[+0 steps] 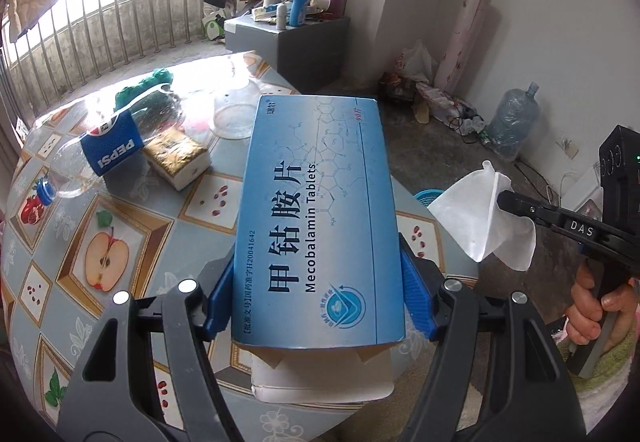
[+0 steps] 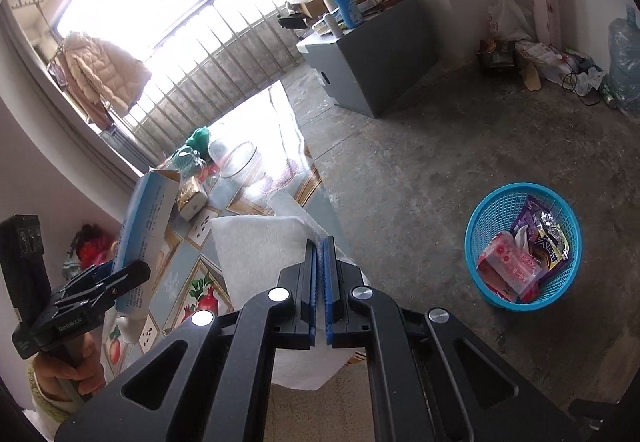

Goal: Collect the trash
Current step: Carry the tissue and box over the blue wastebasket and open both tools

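Note:
My left gripper (image 1: 316, 302) is shut on a long blue Mecobalamin tablet box (image 1: 316, 210), lifted above the table; its blue pads (image 1: 416, 298) press the box's two long sides. The same box (image 2: 148, 226) shows at the left of the right wrist view. My right gripper (image 2: 320, 262) is shut on a white tissue (image 2: 260, 250), which hangs over the table's edge; in the left wrist view the tissue (image 1: 472, 218) droops from that gripper's tip (image 1: 504, 200). On the floor to the right stands a blue mesh basket (image 2: 480, 226) with wrappers inside.
On the fruit-patterned table (image 1: 120, 226) lie an empty Pepsi bottle (image 1: 108, 150), a tissue pack (image 1: 176, 158), a clear lid (image 1: 236, 114) and a green bag (image 1: 144, 86). A grey cabinet (image 2: 372, 62) and floor clutter (image 2: 552, 62) stand beyond.

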Available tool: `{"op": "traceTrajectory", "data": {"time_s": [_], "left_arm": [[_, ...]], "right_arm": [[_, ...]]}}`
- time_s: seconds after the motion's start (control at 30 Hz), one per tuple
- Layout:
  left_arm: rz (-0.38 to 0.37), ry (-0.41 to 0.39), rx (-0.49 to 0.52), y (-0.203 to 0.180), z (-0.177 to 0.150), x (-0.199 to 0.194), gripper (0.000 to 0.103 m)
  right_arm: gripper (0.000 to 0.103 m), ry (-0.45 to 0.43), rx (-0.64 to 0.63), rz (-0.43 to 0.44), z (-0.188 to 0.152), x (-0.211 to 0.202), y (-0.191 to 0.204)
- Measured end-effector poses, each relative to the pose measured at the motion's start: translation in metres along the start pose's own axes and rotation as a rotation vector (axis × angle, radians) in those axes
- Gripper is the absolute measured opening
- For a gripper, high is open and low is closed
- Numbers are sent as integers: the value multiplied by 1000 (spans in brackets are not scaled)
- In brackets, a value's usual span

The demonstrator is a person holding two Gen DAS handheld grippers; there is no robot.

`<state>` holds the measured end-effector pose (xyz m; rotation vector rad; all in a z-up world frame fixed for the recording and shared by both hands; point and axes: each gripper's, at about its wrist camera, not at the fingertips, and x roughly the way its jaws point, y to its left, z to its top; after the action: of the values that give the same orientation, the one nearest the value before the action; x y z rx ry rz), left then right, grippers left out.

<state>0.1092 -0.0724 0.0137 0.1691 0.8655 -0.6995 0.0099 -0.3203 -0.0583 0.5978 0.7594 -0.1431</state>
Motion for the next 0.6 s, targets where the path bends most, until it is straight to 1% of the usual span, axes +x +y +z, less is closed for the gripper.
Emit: {"op": "traceTrajectory", "data": {"time_s": [0.13,0.3,0.4,0.5,0.6], "left_arm": [[-49,-9,56,-32,13,7,66],[-123,0,130,-76,27,23,66],[-176,30,166,-102,34,40,66],[-235,78,188,-129,42,63,66],[-275,124,209,-154,47,91,66]], "right_arm": [[3,-48,60,-19,4,-18,-27],[3,-102,130,-69,4,-39,-63],[3,-129,176,-111,4,-51,-90],[3,-150,229,-171,2,-60,-121],[3,-149,293,-243,-4,-61,-156]]}}
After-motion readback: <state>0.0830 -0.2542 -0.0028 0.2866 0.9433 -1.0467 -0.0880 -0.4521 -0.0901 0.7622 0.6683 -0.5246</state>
